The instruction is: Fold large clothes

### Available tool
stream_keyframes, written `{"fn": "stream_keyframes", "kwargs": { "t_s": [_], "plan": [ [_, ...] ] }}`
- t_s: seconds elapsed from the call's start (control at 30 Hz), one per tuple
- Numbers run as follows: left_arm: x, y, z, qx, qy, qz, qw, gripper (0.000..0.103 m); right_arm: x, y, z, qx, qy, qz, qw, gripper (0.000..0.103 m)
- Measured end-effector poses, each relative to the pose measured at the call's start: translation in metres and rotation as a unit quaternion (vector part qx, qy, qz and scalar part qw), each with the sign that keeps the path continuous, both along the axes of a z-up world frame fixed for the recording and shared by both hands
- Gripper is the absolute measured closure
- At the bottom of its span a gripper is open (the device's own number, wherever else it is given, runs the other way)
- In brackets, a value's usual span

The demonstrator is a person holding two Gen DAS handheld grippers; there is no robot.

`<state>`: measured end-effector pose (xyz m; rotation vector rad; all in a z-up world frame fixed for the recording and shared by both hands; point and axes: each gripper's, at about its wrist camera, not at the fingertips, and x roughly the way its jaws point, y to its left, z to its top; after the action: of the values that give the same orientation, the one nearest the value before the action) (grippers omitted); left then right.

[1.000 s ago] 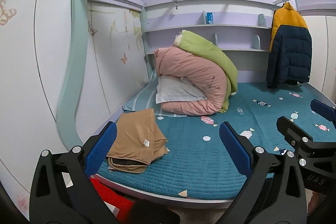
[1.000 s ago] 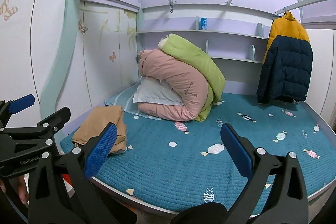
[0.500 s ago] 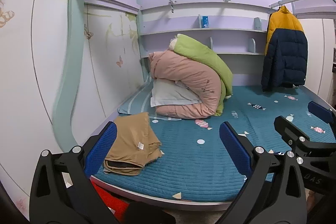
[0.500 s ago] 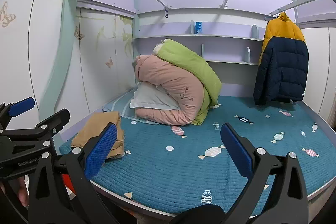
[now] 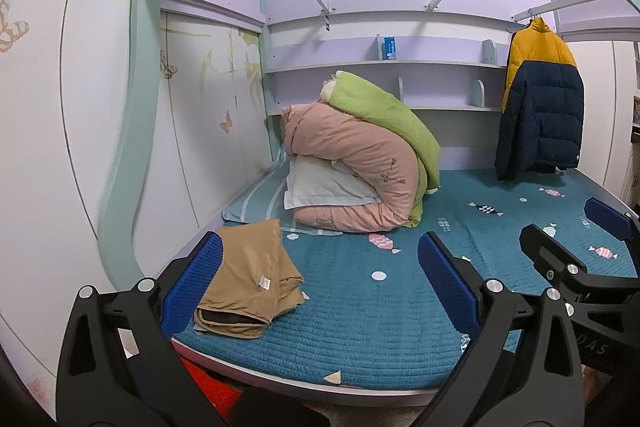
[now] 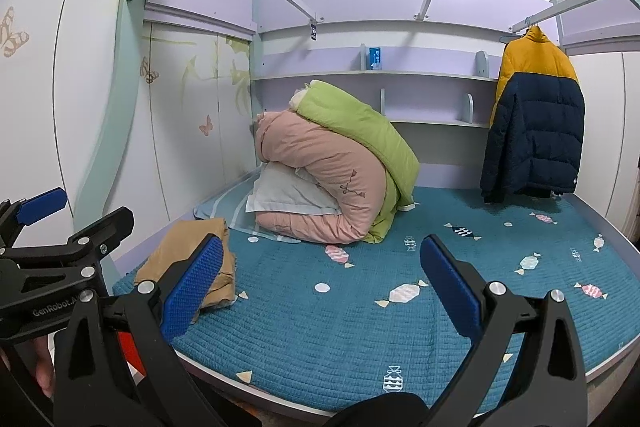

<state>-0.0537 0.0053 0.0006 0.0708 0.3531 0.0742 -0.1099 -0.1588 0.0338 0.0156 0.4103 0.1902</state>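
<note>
A folded tan garment lies on the near left corner of the blue bed cover; it also shows in the right wrist view. My left gripper is open and empty, held in front of the bed edge near the garment. My right gripper is open and empty, held in front of the bed to the right of the left one. A yellow and navy puffer jacket hangs on a rail at the back right, and shows in the right wrist view.
A rolled pink and green duvet over a white pillow sits at the back of the bed. Shelves line the back wall. A wardrobe wall stands left. Something red lies under the bed edge.
Both grippers have drawn back and risen slightly from the bed; the view now takes in more of the bed frame. Both stay open and empty.
</note>
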Motion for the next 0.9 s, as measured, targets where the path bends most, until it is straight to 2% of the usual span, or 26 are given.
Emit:
{"fn": "stream_keyframes", "kwargs": {
  "t_s": [0.9],
  "plan": [
    [-0.0052,-0.0036,-0.0002,-0.001,-0.008,0.006,0.9999,0.005,-0.0036,0.0063,0.0028,0.004,0.002,0.001,1.000,0.008]
  ]
}}
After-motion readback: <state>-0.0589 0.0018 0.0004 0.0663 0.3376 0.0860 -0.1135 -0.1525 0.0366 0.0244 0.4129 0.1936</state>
